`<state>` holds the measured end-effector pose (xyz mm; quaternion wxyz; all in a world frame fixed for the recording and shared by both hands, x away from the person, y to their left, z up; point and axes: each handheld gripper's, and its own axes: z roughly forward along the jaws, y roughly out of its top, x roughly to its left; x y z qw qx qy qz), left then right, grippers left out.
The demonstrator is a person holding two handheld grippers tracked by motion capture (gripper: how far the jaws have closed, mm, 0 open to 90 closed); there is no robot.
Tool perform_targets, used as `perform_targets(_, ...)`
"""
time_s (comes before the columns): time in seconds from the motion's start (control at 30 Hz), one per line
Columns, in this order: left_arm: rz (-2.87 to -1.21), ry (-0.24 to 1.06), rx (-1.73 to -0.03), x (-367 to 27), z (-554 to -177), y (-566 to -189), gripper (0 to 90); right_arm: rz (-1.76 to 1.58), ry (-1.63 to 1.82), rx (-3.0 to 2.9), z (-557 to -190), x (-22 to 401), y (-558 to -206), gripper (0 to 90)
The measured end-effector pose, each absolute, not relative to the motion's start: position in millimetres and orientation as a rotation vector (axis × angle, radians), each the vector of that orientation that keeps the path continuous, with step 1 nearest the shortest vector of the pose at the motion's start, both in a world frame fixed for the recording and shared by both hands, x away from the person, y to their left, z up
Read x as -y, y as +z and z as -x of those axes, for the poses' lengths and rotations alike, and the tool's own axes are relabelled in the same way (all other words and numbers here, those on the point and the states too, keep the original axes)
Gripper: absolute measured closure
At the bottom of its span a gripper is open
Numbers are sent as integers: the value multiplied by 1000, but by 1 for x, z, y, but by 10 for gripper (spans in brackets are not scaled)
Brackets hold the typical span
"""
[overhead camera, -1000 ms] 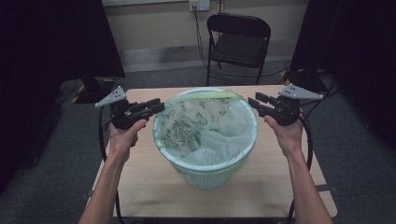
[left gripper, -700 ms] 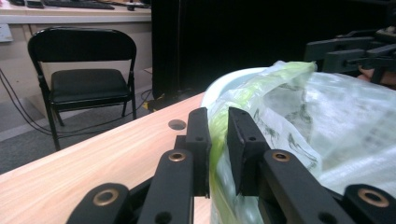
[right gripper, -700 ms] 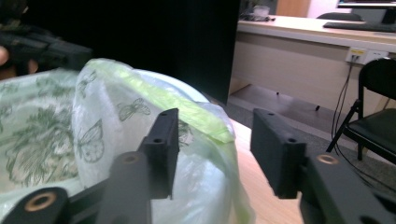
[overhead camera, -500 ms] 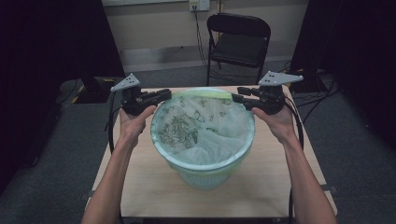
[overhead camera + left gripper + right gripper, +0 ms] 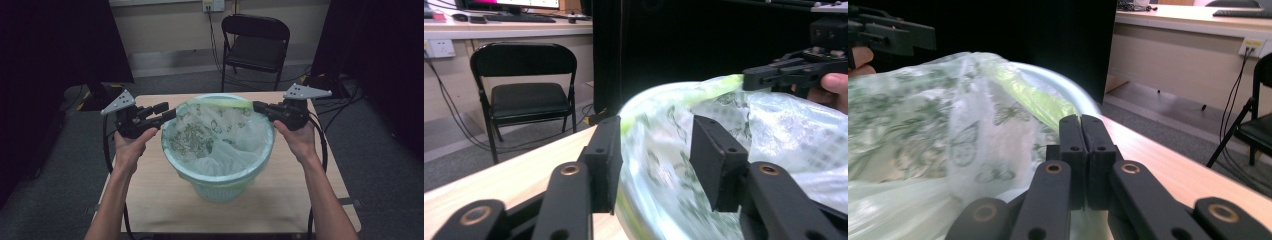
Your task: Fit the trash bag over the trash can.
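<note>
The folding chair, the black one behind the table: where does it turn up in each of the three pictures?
High view: the folding chair stands at top centre, beyond the table's far edge.
Left gripper view: upper left, left of the open fingers.
Right gripper view: a sliver at the far right edge.
Shared landmark: the bin's butterfly-print liner bag, right of centre in the left gripper view and left in the right gripper view.

A lab or recording studio: black curtains (image 5: 60, 45) are hanging at both sides, a folding chair (image 5: 255, 45) and wall outlet (image 5: 212, 5) are sitting top centre, cables trailing over grey carpet
</note>
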<state>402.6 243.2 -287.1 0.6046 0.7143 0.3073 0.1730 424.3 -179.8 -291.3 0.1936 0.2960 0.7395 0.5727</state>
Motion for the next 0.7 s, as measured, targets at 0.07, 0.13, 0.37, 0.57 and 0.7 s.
perform_targets(0.07,-1665,402,-740,-243,-401,-290,529,-833,1562,-2080,-412,177,-291,889)
perform_targets(0.13,-1665,371,-770,-241,-402,-295,537,-833,1509,-2068,-405,173,-289,863)
perform_targets(0.37,-1695,379,-786,-237,-419,-298,680,-817,1540,-2075,-434,178,-277,554)
perform_targets(0.57,-1739,366,-749,-229,-446,-295,736,-834,1619,-2037,-449,187,-271,531)
perform_targets(0.7,-1745,340,-707,-223,-464,-296,743,-887,1602,-2001,-453,194,-272,599)
